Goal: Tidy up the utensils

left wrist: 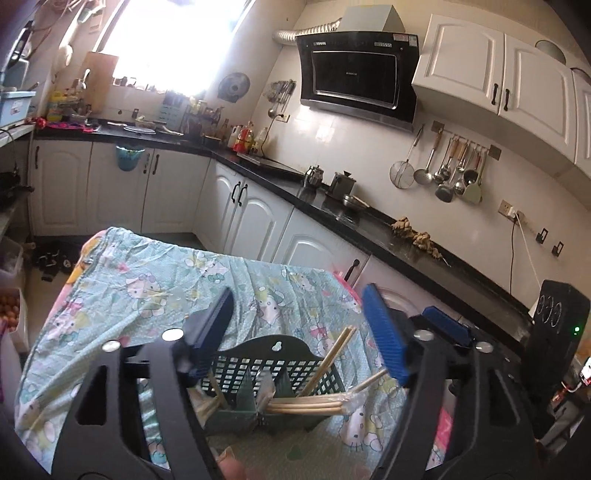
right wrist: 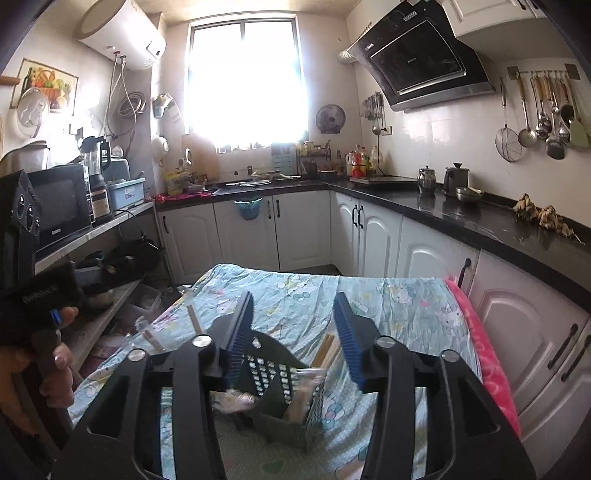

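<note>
Both my left claw (left wrist: 299, 328) and right claw (right wrist: 295, 332) hang wide and empty over the dark green utensil basket (left wrist: 258, 365) on the cloth-covered tabletop (left wrist: 147, 280), chopsticks (left wrist: 332, 354) leaning inside it.

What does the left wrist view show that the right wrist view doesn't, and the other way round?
Only the left wrist view shows the white wall cabinets and a bundle of chopsticks lying across the holder's rim. Only the right wrist view shows the microwave, the water heater and a hand gripping the other tool. Both show the dark green utensil holder, the patterned cloth and the range hood.
</note>
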Motion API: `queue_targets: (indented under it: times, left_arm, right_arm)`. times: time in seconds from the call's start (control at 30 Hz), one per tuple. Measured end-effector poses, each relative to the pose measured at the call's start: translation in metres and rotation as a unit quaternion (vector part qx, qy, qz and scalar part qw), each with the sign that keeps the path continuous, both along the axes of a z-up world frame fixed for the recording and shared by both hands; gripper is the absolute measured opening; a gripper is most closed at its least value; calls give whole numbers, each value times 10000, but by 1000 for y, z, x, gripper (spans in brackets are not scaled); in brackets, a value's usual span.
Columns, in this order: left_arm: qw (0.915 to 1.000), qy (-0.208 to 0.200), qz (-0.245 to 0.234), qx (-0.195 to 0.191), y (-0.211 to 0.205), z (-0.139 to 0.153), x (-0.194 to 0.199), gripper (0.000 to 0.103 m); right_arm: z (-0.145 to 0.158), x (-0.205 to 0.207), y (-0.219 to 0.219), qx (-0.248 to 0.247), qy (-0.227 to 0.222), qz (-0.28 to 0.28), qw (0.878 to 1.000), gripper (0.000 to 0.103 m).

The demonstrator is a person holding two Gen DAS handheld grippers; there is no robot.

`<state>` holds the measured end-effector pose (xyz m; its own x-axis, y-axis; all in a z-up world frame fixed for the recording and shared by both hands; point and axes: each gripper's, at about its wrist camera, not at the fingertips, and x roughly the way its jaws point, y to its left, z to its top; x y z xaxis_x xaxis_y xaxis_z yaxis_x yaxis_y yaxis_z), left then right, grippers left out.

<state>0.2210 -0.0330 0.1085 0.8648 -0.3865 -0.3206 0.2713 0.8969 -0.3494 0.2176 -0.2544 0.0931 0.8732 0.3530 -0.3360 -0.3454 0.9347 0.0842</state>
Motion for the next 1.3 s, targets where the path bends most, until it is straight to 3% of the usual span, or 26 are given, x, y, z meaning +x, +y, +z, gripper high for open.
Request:
queue_targets:
  times: [0.33, 0.47, 0.77, 0.93, 1.3]
  left_arm:
    - [9998, 103, 121, -75, 23, 0, -32, 92]
    - [9997, 158, 99, -172, 31, 0, -43, 92]
    - [9994, 323, 72, 12, 32, -14, -75, 92]
    - [9983, 529, 137, 183, 31, -35, -90, 92]
    - [9925, 1099, 189, 505, 27, -88, -112, 92]
  right_arm:
    - [8, -39, 2, 21, -67, 93, 9999, 74]
    - [11, -55, 3, 29, -101, 157, 9998, 79]
    - [3, -94, 6, 23, -43, 150, 9999, 94]
    - [-10, -111, 11, -101, 55, 112, 9999, 96]
    - [-66, -133, 31, -440, 491, 19, 9978, 96]
